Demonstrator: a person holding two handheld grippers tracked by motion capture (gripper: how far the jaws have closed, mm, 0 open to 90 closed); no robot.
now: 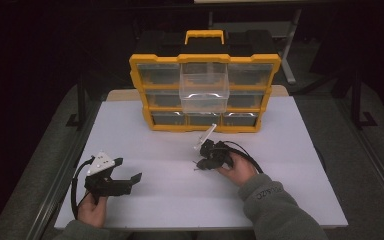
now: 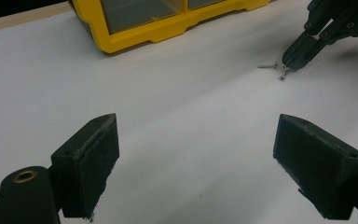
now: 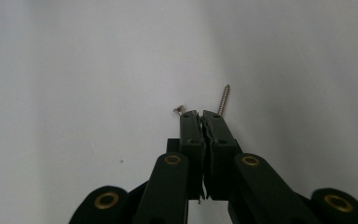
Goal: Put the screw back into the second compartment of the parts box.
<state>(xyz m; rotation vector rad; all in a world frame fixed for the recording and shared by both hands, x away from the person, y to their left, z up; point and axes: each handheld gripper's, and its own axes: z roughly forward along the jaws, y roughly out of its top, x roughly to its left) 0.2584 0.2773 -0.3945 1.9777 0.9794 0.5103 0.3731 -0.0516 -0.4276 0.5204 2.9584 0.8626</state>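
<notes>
A white, matte table (image 1: 145,140) carries a yellow plastic organizer (image 1: 205,92) with a yellow handle and three rows of clear, box-shaped drawers. One clear drawer (image 1: 204,87) in the middle column stands pulled far out toward the person, its thin transparent walls catching light. The organizer sits at the far edge of the table; the near half of the tabletop is open and smooth.

The right gripper (image 1: 199,164), black and hard-edged, rests low over the table centre in the person's right hand (image 1: 240,169), a black cable looping behind it. In the right gripper view its two flat jaws are pressed together, tips down at the surface. A slim metal screw (image 3: 223,100) with a threaded, pointed shaft lies on the table just beyond the right jaw tip, its head end hidden behind the jaw. A tiny metal piece (image 3: 178,109) shows just beside the left jaw tip. Whether the closed jaws pinch either one cannot be told. In the left gripper view these small silver parts lie at that gripper's tip.

The left gripper (image 1: 130,181) sits near the front left corner in the left hand (image 1: 92,210), well apart from the screw. Its blocky jaws, faced with rough dark pads (image 2: 93,168), stand wide apart over bare table.
</notes>
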